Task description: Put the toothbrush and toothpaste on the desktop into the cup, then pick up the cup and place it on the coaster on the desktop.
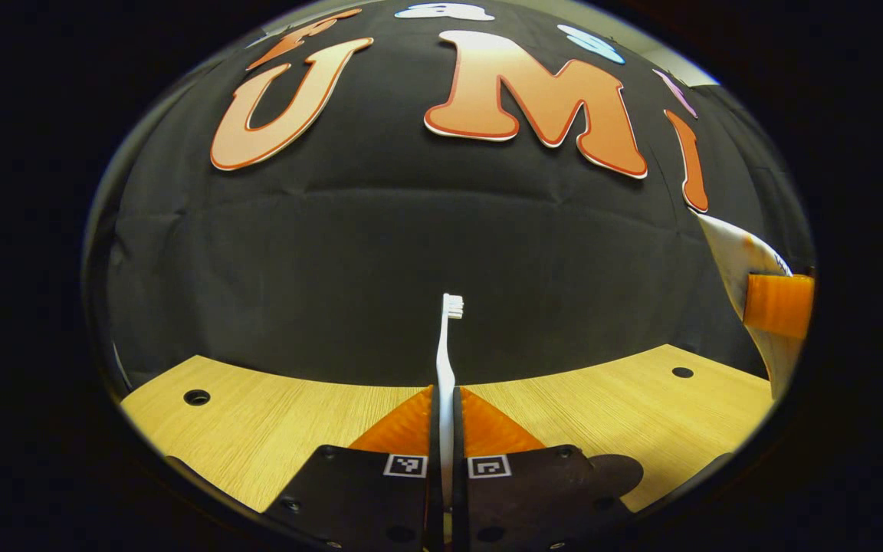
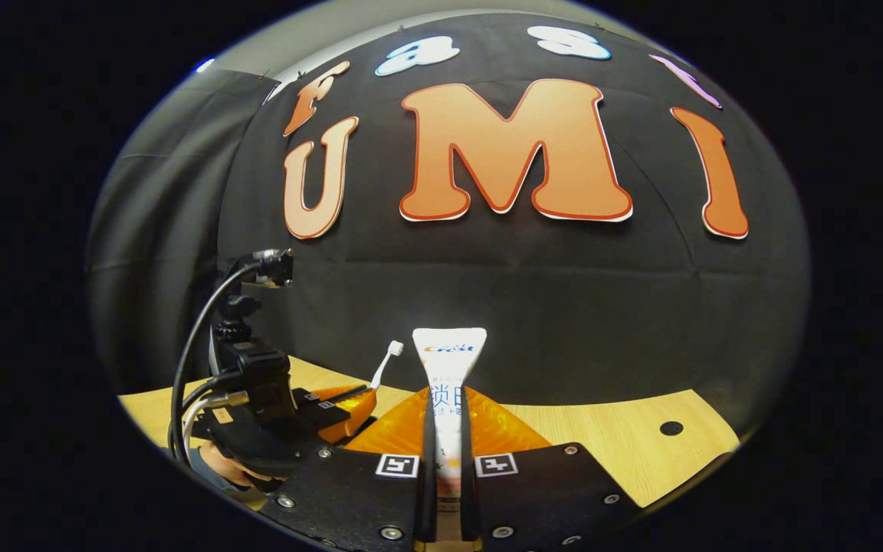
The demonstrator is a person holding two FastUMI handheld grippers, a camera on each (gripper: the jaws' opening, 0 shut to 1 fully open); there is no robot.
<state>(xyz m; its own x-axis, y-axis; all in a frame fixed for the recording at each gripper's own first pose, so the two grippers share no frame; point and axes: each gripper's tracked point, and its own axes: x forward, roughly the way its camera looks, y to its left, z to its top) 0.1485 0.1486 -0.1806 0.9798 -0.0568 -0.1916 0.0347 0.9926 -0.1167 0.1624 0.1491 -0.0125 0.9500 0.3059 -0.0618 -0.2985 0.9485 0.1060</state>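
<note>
Jaws of both grippers are closed on loads: left gripper (image 1: 446,418) clamps one toothbrush (image 1: 447,360), slim white plastic, upright, bristled head on top; right gripper (image 2: 446,429) clamps one toothpaste (image 2: 448,383) tube, flat crimped end up. Both are held above the pale wood-grain worktop (image 1: 273,429), which has round holes. Black cloth wall behind.

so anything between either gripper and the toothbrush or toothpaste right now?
Nothing: both are already gripped. The left gripper has its jaws shut on the white plastic toothbrush, bristles up, and the right gripper has its jaws shut on the white toothpaste tube, above the light wooden desktop. Whether the way to the cup is clear cannot be told.
</note>
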